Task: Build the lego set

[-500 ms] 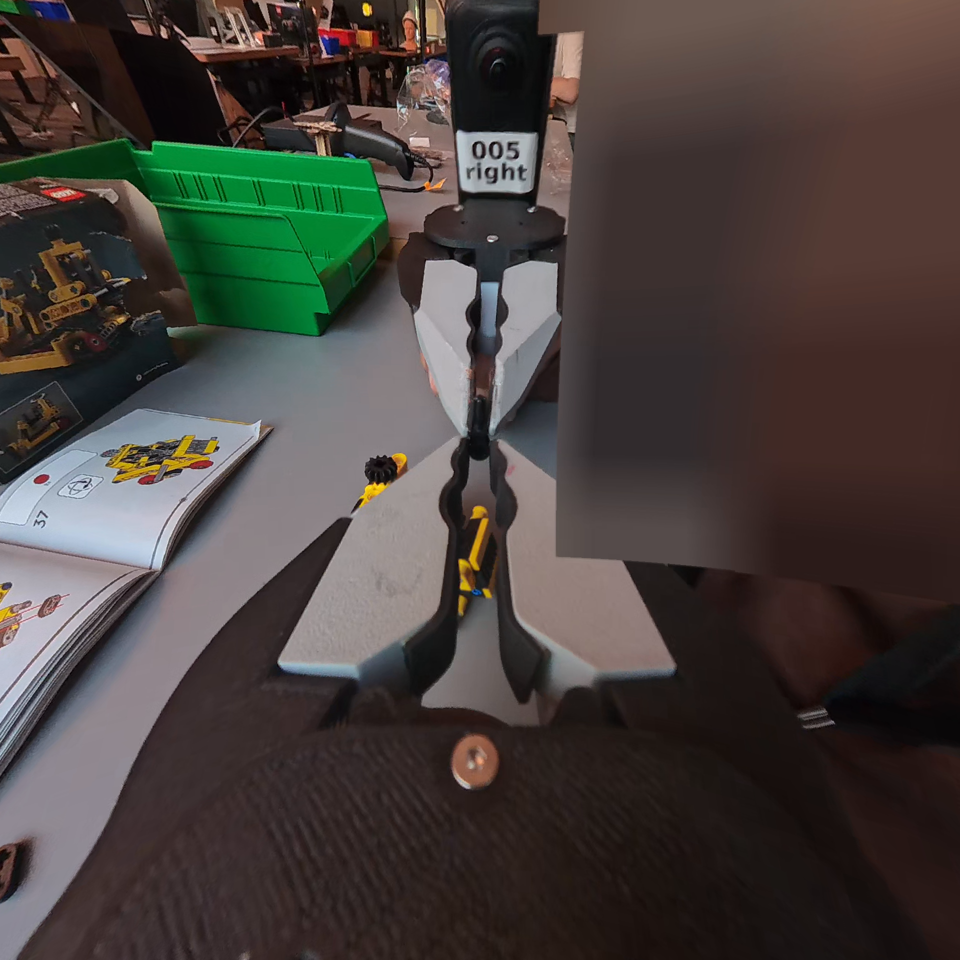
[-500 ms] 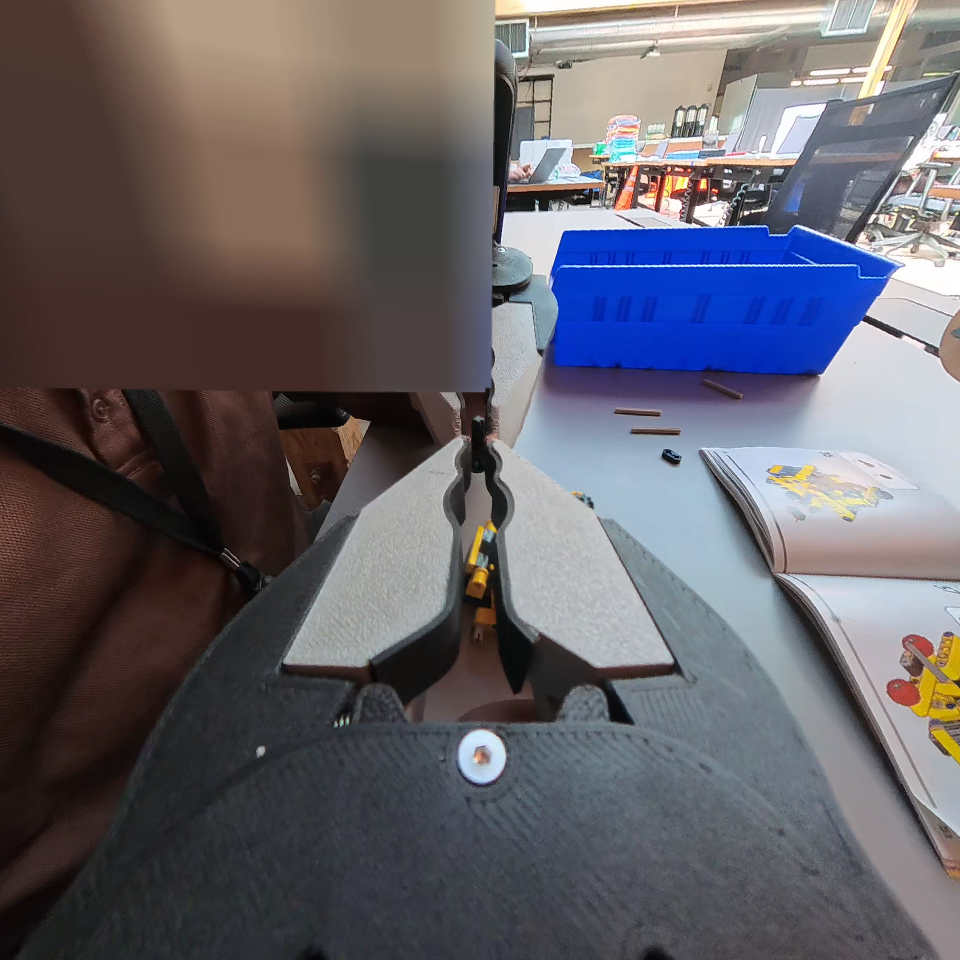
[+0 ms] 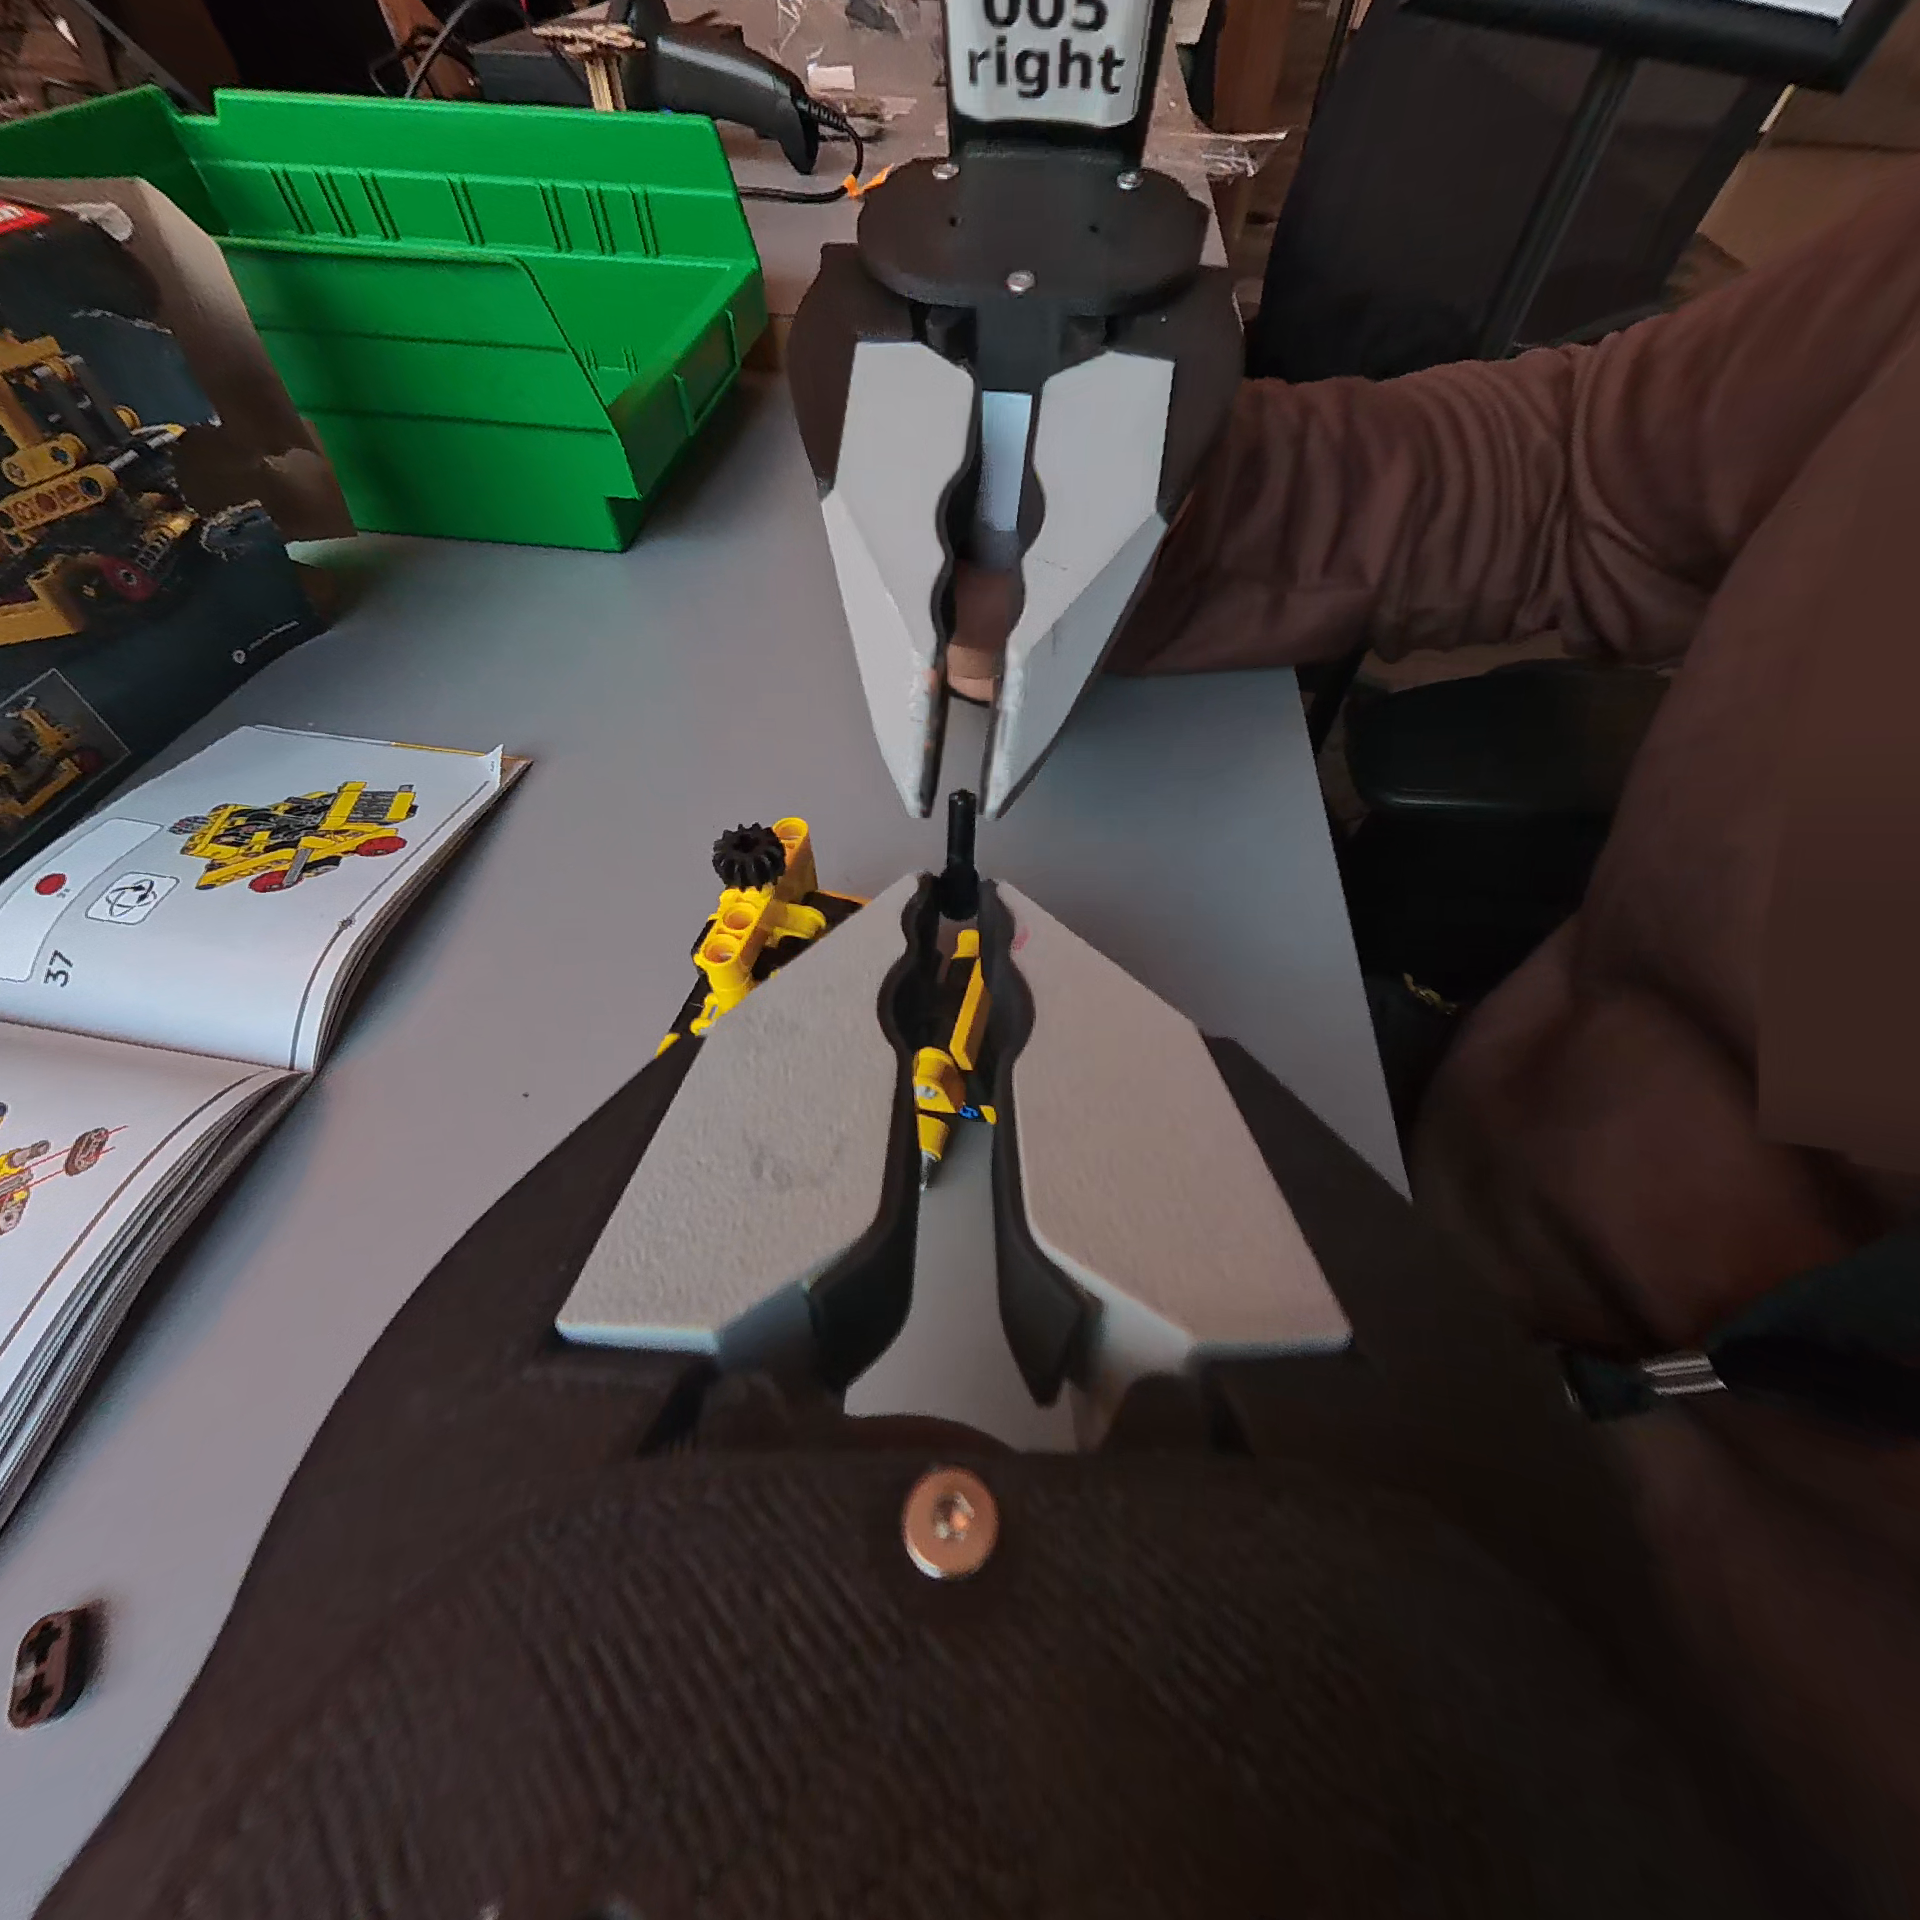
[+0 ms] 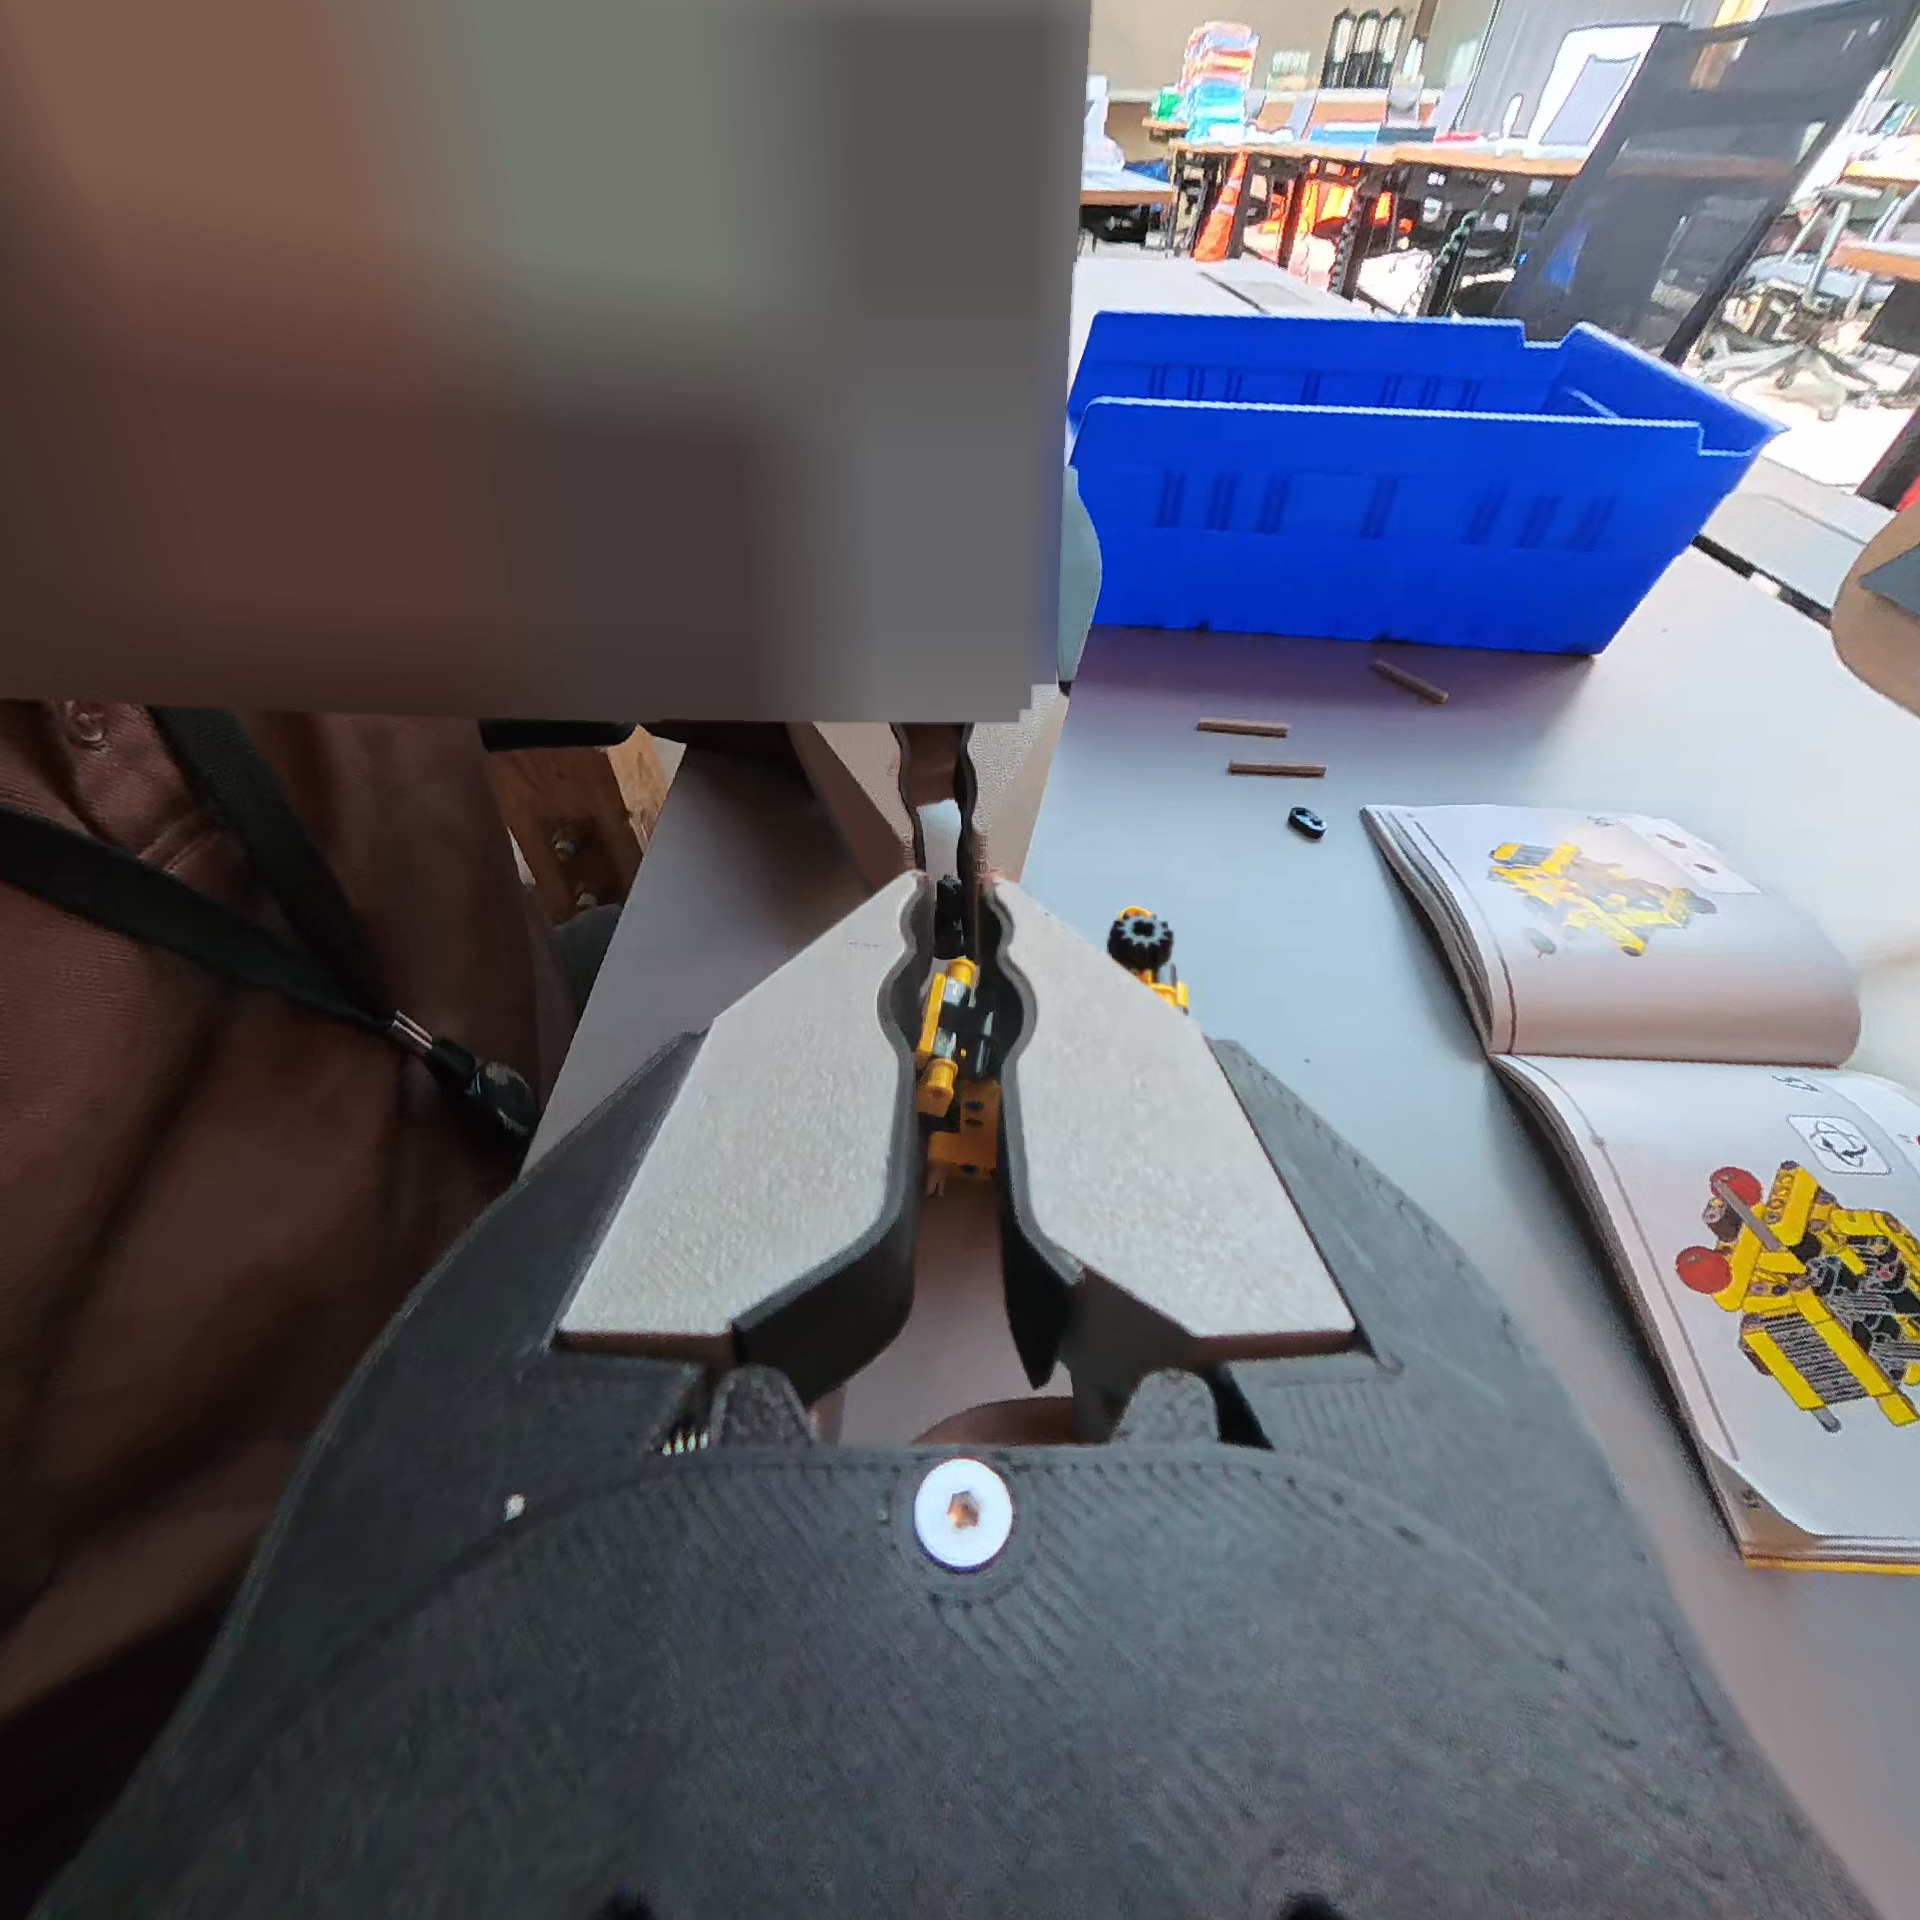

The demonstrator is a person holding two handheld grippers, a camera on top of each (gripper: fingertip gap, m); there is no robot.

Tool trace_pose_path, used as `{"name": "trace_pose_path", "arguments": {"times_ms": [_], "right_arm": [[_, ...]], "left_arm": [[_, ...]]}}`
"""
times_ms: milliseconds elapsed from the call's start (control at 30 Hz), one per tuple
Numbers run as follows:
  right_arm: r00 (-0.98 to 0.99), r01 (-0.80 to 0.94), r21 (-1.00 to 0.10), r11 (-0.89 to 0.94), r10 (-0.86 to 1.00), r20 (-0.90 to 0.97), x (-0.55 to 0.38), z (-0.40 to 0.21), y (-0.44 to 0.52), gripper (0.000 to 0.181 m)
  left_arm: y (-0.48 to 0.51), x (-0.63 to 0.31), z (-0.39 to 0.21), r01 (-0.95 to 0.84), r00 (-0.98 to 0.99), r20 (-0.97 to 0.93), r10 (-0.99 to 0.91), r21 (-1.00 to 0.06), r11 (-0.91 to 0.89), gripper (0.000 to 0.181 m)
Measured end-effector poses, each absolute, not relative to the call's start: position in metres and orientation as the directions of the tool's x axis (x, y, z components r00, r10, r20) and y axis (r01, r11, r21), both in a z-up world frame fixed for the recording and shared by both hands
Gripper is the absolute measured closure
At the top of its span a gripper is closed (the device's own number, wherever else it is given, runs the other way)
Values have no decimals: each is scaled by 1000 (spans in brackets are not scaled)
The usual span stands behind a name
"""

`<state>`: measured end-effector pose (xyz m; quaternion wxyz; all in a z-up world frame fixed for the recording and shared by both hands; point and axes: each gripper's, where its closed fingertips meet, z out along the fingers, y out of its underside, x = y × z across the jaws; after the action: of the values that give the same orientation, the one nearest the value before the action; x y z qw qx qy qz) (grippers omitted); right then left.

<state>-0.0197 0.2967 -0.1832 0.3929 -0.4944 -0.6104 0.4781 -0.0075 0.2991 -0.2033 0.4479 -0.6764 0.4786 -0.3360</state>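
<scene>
Frame centre: my left gripper [image 3: 956, 894] clamped black pin [image 3: 958, 847], long axis toward right gripper [image 3: 954, 805]; its jaws slightly apart, nearly touching pin tip.

Yellow-and-black lego assembly [image 3: 951, 1023] low over the grey worktop [image 3: 582, 665], seen in the gap between hand-held gripper fingers. Black axle [image 3: 958, 842] sticks out from its far end, upright-looking in left wrist view. One side arm of yellow holed beams [image 3: 753, 920] carries a small black toothed gear [image 3: 746, 854] at its tip. Same gear [image 4: 1140, 938] visible in right wrist view.
</scene>
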Motion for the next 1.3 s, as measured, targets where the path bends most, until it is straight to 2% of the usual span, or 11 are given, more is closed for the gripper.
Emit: {"name": "trace_pose_path", "arguments": {"times_ms": [233, 767, 1067, 1300], "right_arm": [[-217, 354, -927, 120, 975, 44, -22, -199, 294, 180], [-231, 463, -853, 240, 962, 144, -19, -206, 290, 180], [-206, 511, -837, 193, 973, 99, -15, -203, 296, 181], [-152, 633, -762, 135, 987, 48, -4, -221, 306, 181]], "left_arm": [[298, -7, -214, -403, 314, 9, -949, -904, -142, 177], [294, -7, -217, -444, 298, -39, -954, -890, -103, 177], [298, -14, -212, -410, 335, -19, -942, -903, -128, 175], [305, -36, -224, -473, 365, -35, -930, -868, -153, 176]]}}
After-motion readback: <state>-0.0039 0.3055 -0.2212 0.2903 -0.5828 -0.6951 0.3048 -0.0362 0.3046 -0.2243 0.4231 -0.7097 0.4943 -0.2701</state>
